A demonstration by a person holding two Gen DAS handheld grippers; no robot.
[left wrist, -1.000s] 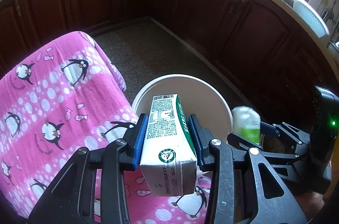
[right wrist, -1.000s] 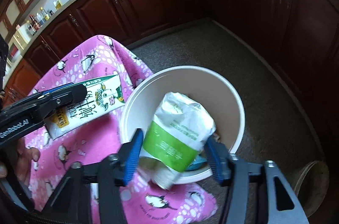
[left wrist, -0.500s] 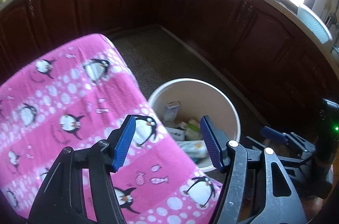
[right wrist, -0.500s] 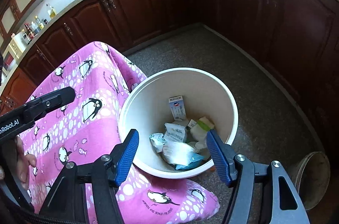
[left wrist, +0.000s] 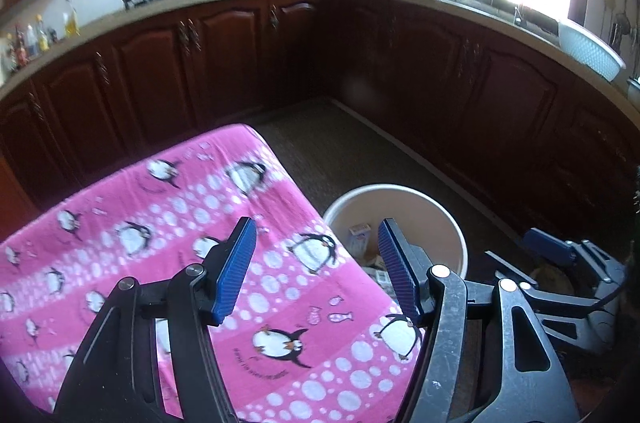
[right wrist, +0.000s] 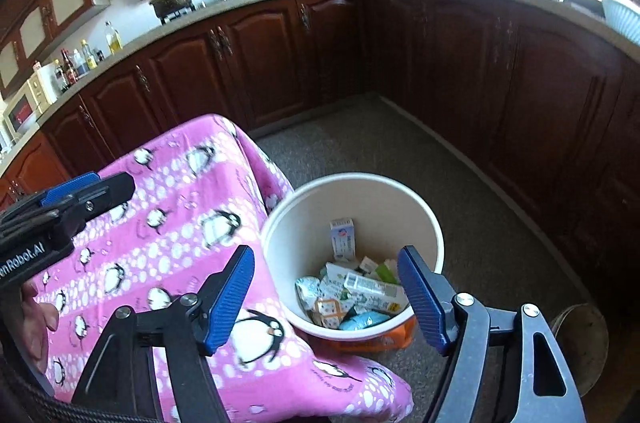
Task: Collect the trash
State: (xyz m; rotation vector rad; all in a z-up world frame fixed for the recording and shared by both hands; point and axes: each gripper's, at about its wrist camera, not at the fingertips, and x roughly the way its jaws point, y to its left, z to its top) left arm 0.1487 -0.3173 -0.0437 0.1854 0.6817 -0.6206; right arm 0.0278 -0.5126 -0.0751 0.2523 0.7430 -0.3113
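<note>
Two tools released, one bin loaded

Left tool (left wrist: pixel 316 269) and right tool (right wrist: pixel 326 297), jaws just widened, grasp nothing; trash (right wrist: pixel 352 297) lies in the one bucket (right wrist: pixel 400 199) beside one pink-covered counter (right wrist: pixel 160 223).

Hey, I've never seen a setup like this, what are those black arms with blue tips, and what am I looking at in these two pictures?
Those are two hand-held grippers, not a robot: a person carries one in each hand, and a camera on each looks forward along its fingers. One picture is from the left gripper, the other from the right gripper. Both stand open with nothing between their blue pads; the right one's jaws have just been opening. Below is a pink penguin-print cloth draped over a table, bare of trash as far as these views show. Beside it on the floor stands a round cream-coloured bin holding cartons and wrappers.
</note>
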